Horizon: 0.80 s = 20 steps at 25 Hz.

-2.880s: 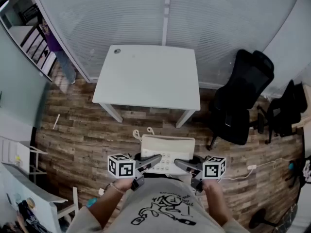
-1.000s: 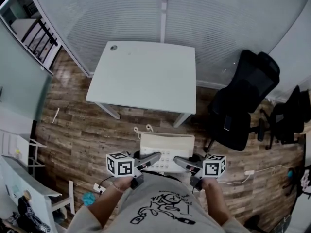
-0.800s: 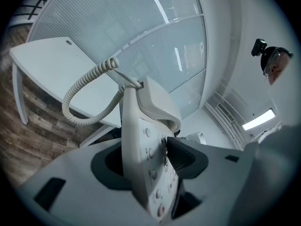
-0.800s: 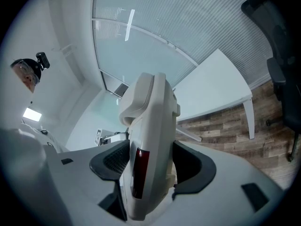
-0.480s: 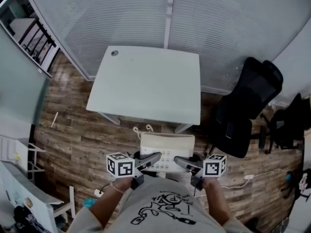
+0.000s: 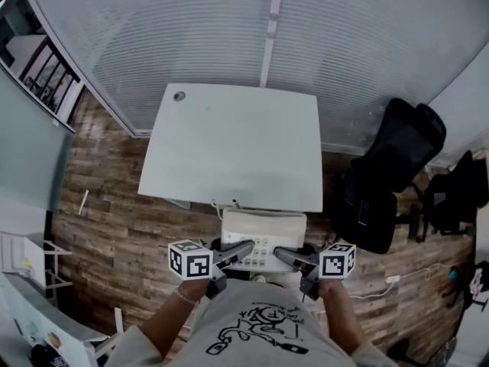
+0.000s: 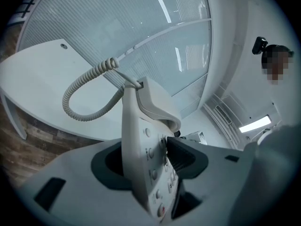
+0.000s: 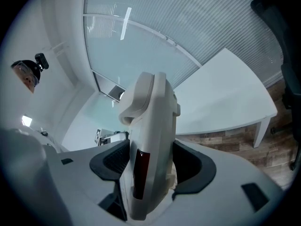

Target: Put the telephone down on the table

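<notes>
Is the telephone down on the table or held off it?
Held off it. The left gripper and right gripper each clamp a side of the telephone, short of the near edge of the table, with floor below.

Telephone (image 6: pixel 263 234) now nearer the table (image 6: pixel 233 140).

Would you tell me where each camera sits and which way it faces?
Head view: on the person's head, looking steeply down at table and telephone; forearms, left claw, right claw show.
Left gripper view: on the left claw, along its jaws clamping the telephone's left side.
Right gripper view: on the right claw, along its jaws clamping the right side.
All share telephone and table.
</notes>
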Each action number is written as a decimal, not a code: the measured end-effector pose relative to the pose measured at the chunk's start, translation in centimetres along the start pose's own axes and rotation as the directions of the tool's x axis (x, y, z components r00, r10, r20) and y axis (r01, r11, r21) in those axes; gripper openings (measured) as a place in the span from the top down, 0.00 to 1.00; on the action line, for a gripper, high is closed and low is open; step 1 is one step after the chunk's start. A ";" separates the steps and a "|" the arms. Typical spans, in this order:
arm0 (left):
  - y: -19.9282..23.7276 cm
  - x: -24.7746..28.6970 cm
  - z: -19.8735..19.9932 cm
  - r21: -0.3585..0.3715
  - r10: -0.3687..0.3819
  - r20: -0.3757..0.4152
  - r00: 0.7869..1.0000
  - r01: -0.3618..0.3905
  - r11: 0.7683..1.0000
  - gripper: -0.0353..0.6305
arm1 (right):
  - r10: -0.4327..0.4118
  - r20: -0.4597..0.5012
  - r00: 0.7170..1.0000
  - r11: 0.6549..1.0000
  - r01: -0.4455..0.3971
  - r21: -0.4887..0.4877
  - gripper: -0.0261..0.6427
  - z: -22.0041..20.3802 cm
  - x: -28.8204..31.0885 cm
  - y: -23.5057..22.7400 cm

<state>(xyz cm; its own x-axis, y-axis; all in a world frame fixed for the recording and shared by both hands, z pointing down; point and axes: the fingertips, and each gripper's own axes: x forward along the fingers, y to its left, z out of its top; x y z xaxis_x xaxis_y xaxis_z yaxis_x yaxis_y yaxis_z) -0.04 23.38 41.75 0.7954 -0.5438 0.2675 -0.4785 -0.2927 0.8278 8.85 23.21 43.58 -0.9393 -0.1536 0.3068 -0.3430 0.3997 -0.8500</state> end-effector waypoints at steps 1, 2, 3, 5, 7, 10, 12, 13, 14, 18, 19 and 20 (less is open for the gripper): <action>0.4 -0.2 0.4 0.000 -0.001 -0.002 1.000 0.001 1.000 0.61 | -0.002 0.001 1.000 1.000 0.002 0.002 0.51 0.2 0.5 0.0; 0.8 -0.4 0.7 -0.001 -0.002 -0.004 1.000 0.002 1.000 0.61 | -0.004 0.002 1.000 1.000 0.004 0.003 0.51 0.4 1.0 0.0; 1.2 -0.6 1.0 -0.003 -0.003 -0.006 1.000 0.003 1.000 0.61 | -0.006 0.004 1.000 1.000 0.006 0.005 0.51 0.6 1.5 0.0; 1.8 -1.0 1.6 -0.010 -0.006 -0.008 1.000 0.006 1.000 0.61 | -0.010 0.009 1.000 1.000 0.010 0.010 0.51 1.0 2.4 0.1; 2.2 -1.3 2.2 -0.010 -0.013 -0.010 1.000 0.013 1.000 0.61 | -0.015 0.015 1.000 1.000 0.015 0.011 0.51 1.3 3.0 0.2; 2.9 -1.3 3.1 -0.007 -0.023 -0.014 1.000 0.023 1.000 0.61 | -0.023 0.028 0.999 1.000 0.023 0.012 0.51 2.0 3.7 -0.1; 3.1 -1.0 3.7 -0.009 -0.030 -0.015 0.999 0.030 1.000 0.61 | -0.025 0.036 0.999 1.000 0.024 0.015 0.51 2.5 3.9 -0.2; 3.2 -1.0 3.9 -0.011 -0.032 -0.015 0.999 0.032 0.999 0.61 | -0.026 0.039 0.999 1.000 0.026 0.016 0.51 2.8 4.0 -0.2; 3.3 -0.9 4.1 -0.013 -0.035 -0.015 0.999 0.034 0.999 0.61 | -0.028 0.041 0.999 0.999 0.027 0.017 0.51 2.9 4.1 -0.3; 3.7 -0.8 4.8 -0.009 -0.035 -0.016 0.999 0.035 0.999 0.61 | -0.031 0.036 0.999 0.999 0.031 0.016 0.51 3.6 4.6 -0.5; 3.8 -0.8 4.9 -0.007 -0.034 -0.016 0.999 0.034 0.999 0.61 | -0.032 0.030 0.999 0.999 0.032 0.015 0.51 3.7 4.7 -0.6; 3.9 -0.7 5.1 -0.007 -0.032 -0.015 0.999 0.032 0.999 0.61 | -0.032 0.023 0.999 0.999 0.032 0.014 0.51 3.8 4.8 -0.8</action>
<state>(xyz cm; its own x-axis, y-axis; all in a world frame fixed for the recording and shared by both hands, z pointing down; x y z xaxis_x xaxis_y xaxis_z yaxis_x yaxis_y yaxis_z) -4.35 18.62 42.24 0.8159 -0.5221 0.2486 -0.4506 -0.3047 0.8391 4.64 18.75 44.10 -0.9273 -0.1872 0.3241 -0.3726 0.3816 -0.8459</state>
